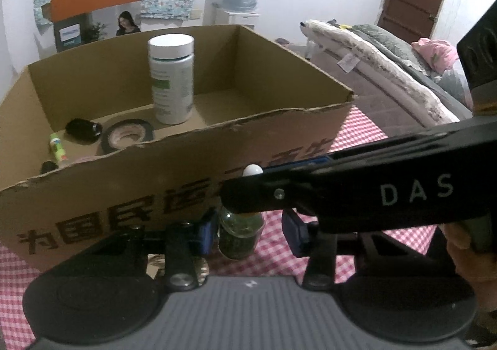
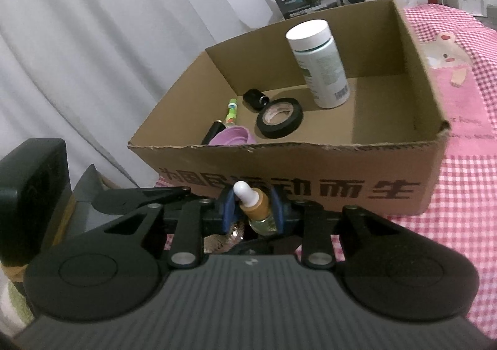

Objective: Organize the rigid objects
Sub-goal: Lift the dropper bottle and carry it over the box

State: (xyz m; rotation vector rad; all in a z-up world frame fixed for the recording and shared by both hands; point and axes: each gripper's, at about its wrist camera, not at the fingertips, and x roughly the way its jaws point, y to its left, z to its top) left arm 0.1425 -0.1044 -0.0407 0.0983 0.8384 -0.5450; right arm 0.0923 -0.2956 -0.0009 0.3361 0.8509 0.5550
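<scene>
With the right claw (image 2: 252,207) pinching the dropper bottle (image 2: 255,205) at its collar and the left claw (image 1: 248,230) loose around its glass body, the bottle could twist free — short of the cardboard box (image 2: 310,163).

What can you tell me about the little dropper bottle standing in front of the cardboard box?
The dropper bottle is small, of clear glass, with a white rubber bulb on top, a tan collar below it and dark greenish contents. It stands upright on the pink checked cloth, just before the printed front wall of the cardboard box, outside it. The right gripper has its blue pads against the collar on both sides. The left gripper straddles the glass body lower down; only its left pad looks to touch.
</scene>
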